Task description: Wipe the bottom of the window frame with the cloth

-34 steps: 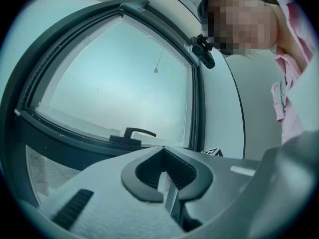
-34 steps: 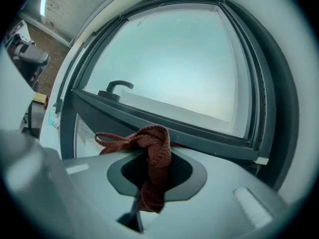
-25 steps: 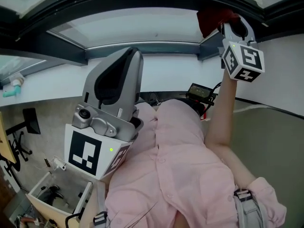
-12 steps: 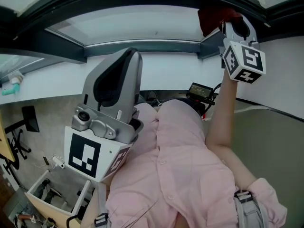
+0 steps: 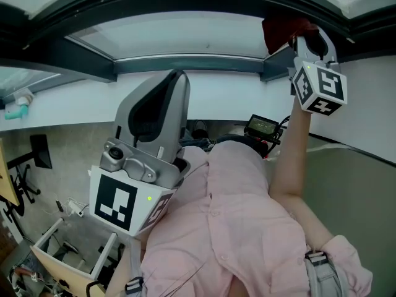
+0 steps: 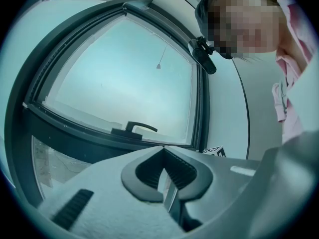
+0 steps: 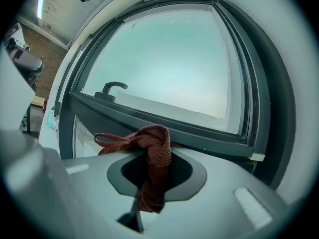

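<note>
At window frame [image 7: 164,125], right tongs [image 7: 155,169] pinch red cloth [image 7: 152,142]; left tongs [image 6: 163,172] closed, empty.

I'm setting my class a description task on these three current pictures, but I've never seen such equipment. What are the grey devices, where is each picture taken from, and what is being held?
There is no robot here. A person in a pink shirt holds a hand-operated gripper in each hand. The head view comes from a camera on the person's head, looking steeply down. The other two views come from cameras riding on each gripper, looking along its jaws.

The left gripper is shut with nothing between its jaws, held in front of the body. The right gripper is shut on a red cloth and held up at the lower bar of the dark window frame, near its right corner.

The black-and-white marker cubes are part of the grippers. A window handle sits on the frame.
</note>
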Demonstrator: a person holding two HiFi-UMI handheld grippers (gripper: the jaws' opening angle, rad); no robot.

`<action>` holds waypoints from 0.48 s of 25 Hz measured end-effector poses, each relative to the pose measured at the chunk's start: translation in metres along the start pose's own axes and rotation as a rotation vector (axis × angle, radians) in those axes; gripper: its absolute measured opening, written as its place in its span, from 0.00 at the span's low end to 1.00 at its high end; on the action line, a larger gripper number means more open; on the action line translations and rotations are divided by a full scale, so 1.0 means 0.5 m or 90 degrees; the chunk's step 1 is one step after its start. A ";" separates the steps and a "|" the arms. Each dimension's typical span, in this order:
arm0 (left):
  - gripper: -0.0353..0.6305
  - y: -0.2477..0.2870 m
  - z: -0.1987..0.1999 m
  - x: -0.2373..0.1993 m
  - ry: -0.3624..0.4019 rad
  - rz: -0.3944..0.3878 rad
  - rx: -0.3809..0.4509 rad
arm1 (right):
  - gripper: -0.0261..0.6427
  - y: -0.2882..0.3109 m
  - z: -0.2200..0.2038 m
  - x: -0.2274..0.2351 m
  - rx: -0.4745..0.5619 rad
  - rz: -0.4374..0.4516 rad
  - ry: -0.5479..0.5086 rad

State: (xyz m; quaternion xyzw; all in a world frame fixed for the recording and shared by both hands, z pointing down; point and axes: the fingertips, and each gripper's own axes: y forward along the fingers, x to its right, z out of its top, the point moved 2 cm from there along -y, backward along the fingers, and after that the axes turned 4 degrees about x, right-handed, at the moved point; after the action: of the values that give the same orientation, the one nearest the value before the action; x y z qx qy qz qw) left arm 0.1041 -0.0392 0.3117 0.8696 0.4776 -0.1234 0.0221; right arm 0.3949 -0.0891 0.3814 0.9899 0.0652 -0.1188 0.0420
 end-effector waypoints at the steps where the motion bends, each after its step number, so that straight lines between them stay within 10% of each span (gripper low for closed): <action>1: 0.05 0.001 -0.002 0.002 -0.002 0.000 -0.003 | 0.14 0.000 0.002 0.000 0.001 0.003 0.000; 12: 0.05 -0.006 -0.016 0.017 -0.001 0.020 -0.020 | 0.14 -0.010 -0.012 0.044 0.000 -0.014 0.009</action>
State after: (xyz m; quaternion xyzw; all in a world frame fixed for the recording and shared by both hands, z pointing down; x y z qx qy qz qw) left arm 0.1074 -0.0291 0.3176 0.8766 0.4655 -0.1162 0.0378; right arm 0.4169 -0.0808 0.3817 0.9900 0.0761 -0.1122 0.0399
